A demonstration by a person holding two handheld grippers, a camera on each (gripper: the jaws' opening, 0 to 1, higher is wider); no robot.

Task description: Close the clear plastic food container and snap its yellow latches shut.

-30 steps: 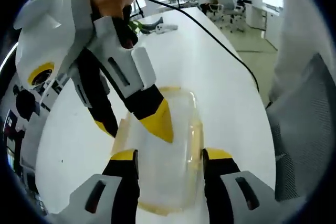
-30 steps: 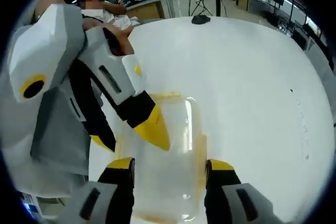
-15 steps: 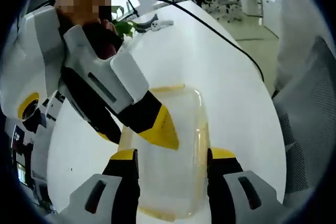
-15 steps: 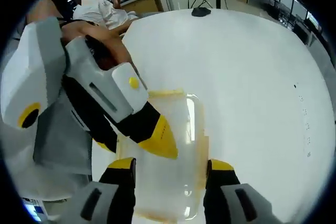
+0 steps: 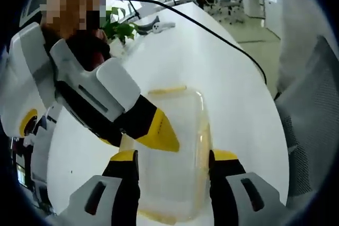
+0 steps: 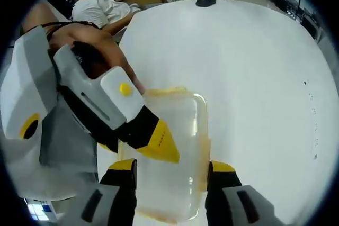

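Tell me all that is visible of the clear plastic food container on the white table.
The clear plastic food container is rectangular with rounded corners, looks like see-through plastic and carries yellow latches along its edges. It lies flat on the white table, lid on top. The left claw straddles it, jaws apart, while a yellow fingertip of the other claw presses near its edge.

A wide white bench [image 5: 212, 67] carries a black cable [image 5: 222, 41] and a green leafy plant [image 5: 119, 25]; a dark round object [image 6: 205, 2] lies at its far edge.
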